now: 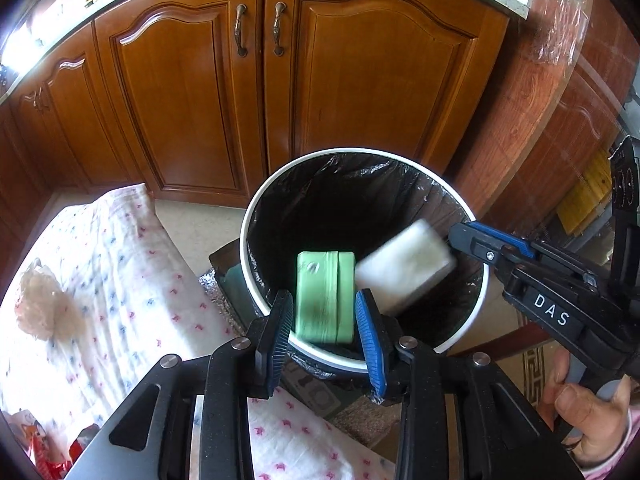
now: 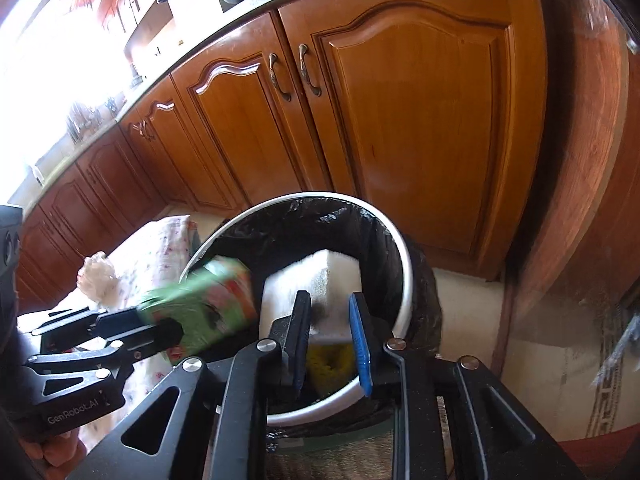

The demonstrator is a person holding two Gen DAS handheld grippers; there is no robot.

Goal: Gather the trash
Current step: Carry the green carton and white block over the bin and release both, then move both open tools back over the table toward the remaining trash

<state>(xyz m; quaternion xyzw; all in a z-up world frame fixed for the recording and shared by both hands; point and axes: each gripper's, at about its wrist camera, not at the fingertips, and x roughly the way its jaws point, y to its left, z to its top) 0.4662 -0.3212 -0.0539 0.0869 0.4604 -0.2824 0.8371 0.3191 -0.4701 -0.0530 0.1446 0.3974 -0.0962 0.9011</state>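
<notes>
A white-rimmed bin (image 1: 256, 216) with a black liner stands on the floor before the cabinets. A green carton (image 1: 325, 296), blurred, hangs over the bin's mouth between the fingers of my left gripper (image 1: 322, 300). A gap shows at its left pad, so the jaws stand open. A white sponge (image 1: 404, 268) with a yellow underside, also blurred, is over the bin just off the tips of my right gripper (image 1: 456, 236). In the right wrist view the sponge (image 2: 320, 276) lies beyond the open right gripper (image 2: 326, 300); the carton (image 2: 208, 300) is at the left gripper (image 2: 160, 322), above the bin (image 2: 404, 280).
Brown cabinet doors (image 1: 352, 80) rise right behind the bin. A flower-print cloth (image 1: 100, 280) covers a surface on the left, with a crumpled white wad (image 1: 38, 304) on it. A plastic-wrapped wooden panel (image 1: 560, 100) stands at the right. A hand (image 1: 588, 400) holds the right gripper.
</notes>
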